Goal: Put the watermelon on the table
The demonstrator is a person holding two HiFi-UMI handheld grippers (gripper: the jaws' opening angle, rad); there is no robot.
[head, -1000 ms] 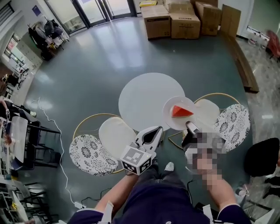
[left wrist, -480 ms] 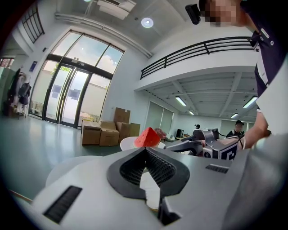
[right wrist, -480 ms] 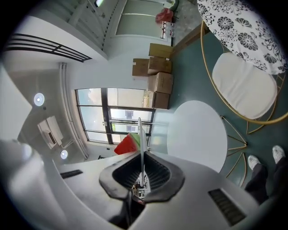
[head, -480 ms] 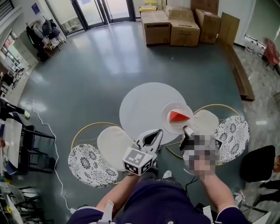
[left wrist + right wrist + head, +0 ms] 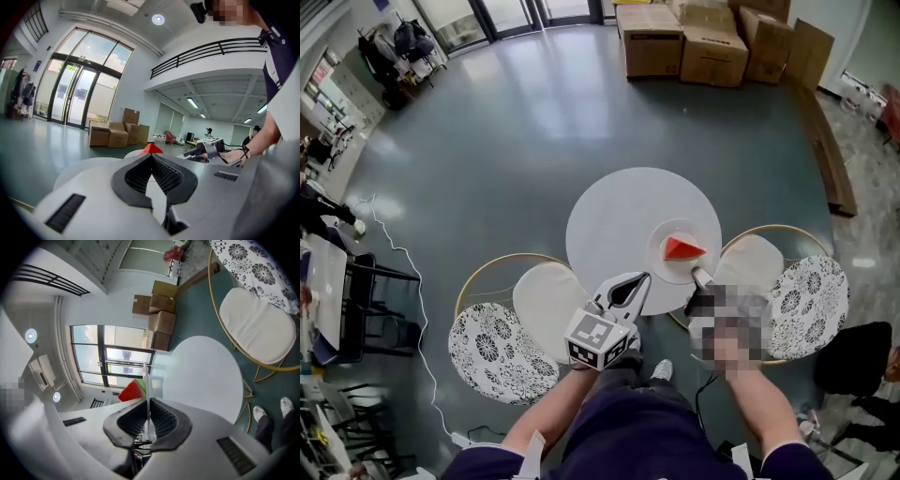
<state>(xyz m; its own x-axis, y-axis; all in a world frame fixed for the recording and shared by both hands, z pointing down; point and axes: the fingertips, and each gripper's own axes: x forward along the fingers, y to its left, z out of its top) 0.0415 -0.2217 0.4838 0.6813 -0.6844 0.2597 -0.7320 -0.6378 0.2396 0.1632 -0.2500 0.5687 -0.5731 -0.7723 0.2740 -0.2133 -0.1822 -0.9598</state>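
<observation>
White jaws of our left gripper (image 5: 637,279) meet, holding nothing. Our right gripper (image 5: 695,274) pinches the plate (image 5: 664,265) by its rim. The red watermelon (image 5: 682,247) lies on it, over the round table (image 5: 614,216).

Head cam looks steeply down on the round tabletop (image 5: 619,216). Both gripper cams sit low at its near edge, facing across; the right one's rolled sideways. All share the cardboard boxes (image 5: 684,42).
</observation>
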